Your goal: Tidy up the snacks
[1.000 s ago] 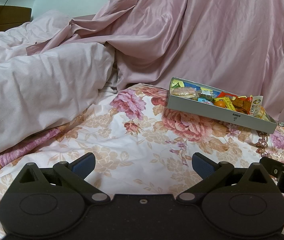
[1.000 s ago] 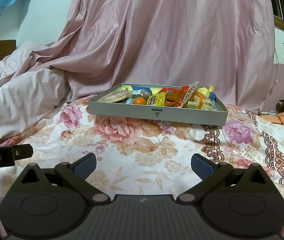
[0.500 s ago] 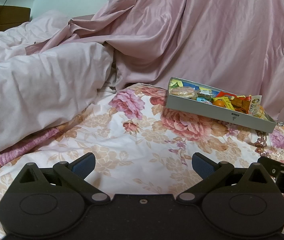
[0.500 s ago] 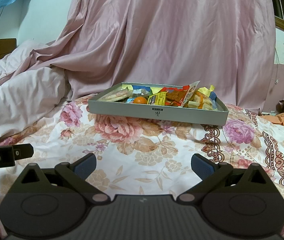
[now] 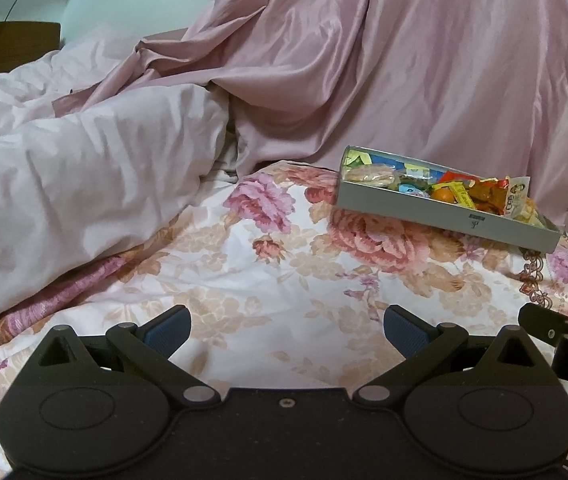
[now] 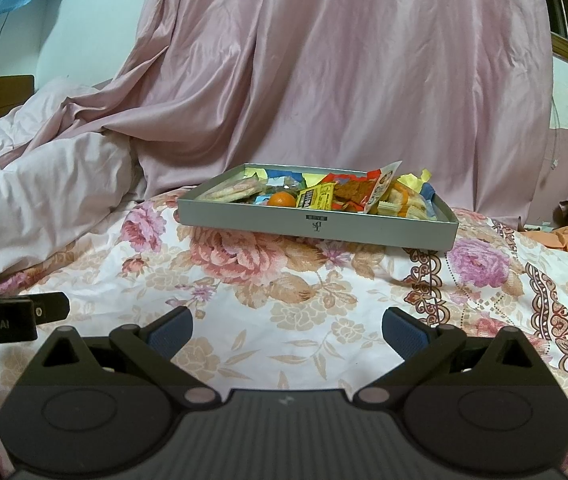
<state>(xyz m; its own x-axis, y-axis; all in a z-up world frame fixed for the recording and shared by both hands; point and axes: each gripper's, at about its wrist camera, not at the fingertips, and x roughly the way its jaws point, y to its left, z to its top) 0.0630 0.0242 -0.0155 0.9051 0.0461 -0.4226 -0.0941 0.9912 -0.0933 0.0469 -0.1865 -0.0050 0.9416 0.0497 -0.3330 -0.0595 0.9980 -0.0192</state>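
Floral bedspread point(image 6: 284, 304) carries the grey snack box point(image 6: 315, 226) at the far side. Left tongs point(image 5: 287, 326) and right tongs point(image 6: 287, 326) spread wide, empty, well short of it.

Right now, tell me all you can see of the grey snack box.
The grey snack box is a shallow, open rectangular tray, cardboard by its look, with a small dark printed mark on its front wall. It lies flat on the floral bedspread, before the pink drape. Packets and a small orange fruit fill it. Neither gripper touches it.
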